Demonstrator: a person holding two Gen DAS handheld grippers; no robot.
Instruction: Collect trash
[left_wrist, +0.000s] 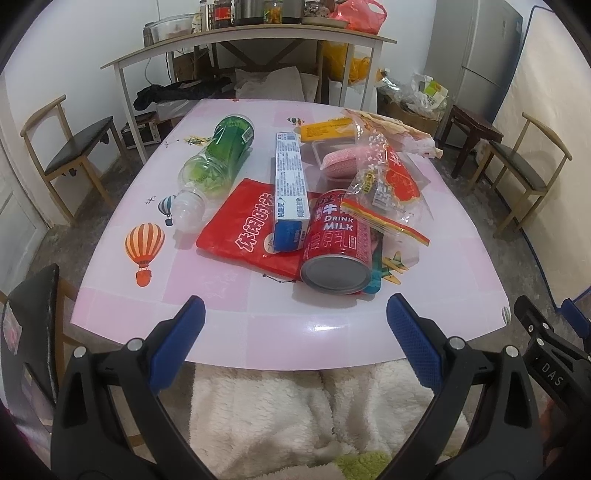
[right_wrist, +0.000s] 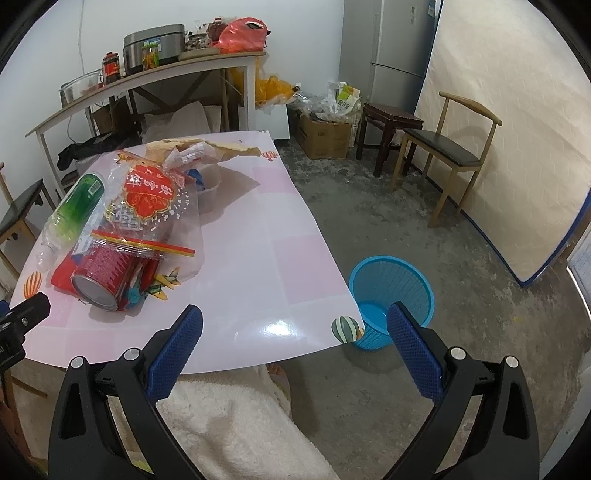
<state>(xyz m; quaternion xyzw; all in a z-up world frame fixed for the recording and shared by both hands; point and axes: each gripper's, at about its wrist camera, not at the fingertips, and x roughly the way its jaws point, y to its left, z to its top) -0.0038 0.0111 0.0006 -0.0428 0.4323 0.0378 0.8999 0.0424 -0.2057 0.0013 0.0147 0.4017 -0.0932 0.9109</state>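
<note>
We find the left gripper (left_wrist: 295, 332) and right gripper (right_wrist: 295, 339) both wide and empty. The milk can (left_wrist: 336, 247), lying base-first, sits frame-centre nearest the left; the blue basket (right_wrist: 391, 295) stands lower right.

A long side table (right_wrist: 207, 64) stands against the white wall, bearing a steel cooker (right_wrist: 155, 46), jars and a red plastic bag (right_wrist: 242, 35). A grey refrigerator (right_wrist: 391, 51) fills the corner, with a cardboard box (right_wrist: 325, 138) of wrappings and a dark wooden stool (right_wrist: 388, 123) near it. A wooden chair (right_wrist: 448, 151) stands before a leaning mattress (right_wrist: 517, 129). Another chair (left_wrist: 70, 147) stands on the opposite side.
</note>
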